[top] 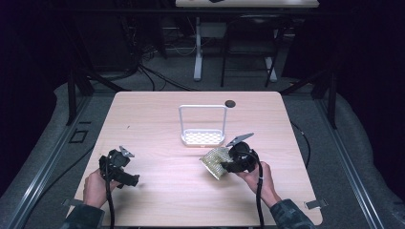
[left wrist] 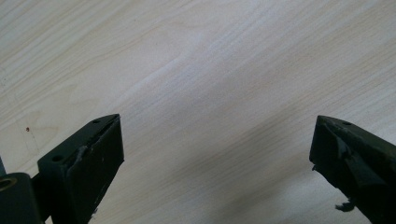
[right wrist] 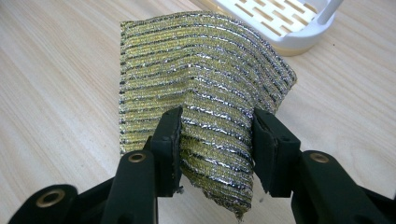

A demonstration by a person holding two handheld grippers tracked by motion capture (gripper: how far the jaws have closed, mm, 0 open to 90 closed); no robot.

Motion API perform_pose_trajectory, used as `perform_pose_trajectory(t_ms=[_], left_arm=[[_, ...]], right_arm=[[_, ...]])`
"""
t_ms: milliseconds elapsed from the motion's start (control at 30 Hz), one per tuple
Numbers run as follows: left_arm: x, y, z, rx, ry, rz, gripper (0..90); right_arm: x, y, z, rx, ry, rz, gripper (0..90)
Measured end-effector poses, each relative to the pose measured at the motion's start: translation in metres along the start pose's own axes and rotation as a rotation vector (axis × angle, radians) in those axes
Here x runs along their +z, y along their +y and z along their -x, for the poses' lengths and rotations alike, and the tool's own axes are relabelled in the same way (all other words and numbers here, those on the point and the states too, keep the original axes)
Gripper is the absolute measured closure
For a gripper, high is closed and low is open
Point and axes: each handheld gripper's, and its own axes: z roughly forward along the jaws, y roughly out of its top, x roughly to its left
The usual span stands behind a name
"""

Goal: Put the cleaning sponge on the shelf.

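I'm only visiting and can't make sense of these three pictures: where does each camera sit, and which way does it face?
High view: above the person's side, facing forward and down on the table; both hands show.
Left gripper view: on the left tool, facing bare wood between open jaws.
Right gripper view: on the right tool, facing its gripped scouring pad.
Shared: pad and white rack.

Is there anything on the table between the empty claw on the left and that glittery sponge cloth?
Nothing. In the high view, bare wooden table runs from the left claw to the glittery sponge cloth, which the right claw grips.
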Motion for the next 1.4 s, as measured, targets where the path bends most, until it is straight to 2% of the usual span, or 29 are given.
perform_pose_trajectory(t_ms=[167,633,867,1167,1267,1400], left_arm=[[0.001,0.0,0.001,0.006,0.002,-0.014,3.1],[0.001,0.001,0.001,0.004,-0.002,-0.013,3.0],[0.003,0.002,0.004,0.035,-0.003,-0.025,3.7],[0.002,0.002,0.003,0.018,-0.002,-0.018,4.1],[0.003,0.003,0.002,0.01,-0.016,-0.009,3.0],[0.002,0.005,0.003,0.01,-0.002,-0.006,3.4]], right_arm=[[0.004,0.005,-0.001,-0.003,-0.01,0.006,56.2],[0.01,0.019,-0.005,-0.009,-0.02,0.032,55.8],[0.013,0.024,-0.006,-0.003,-0.021,0.041,55.9],[0.018,0.031,-0.006,0.006,-0.033,0.054,56.0],[0.021,0.034,-0.007,-0.008,-0.037,0.039,56.4],[0.024,0.037,-0.01,-0.01,-0.049,0.041,56.5]])
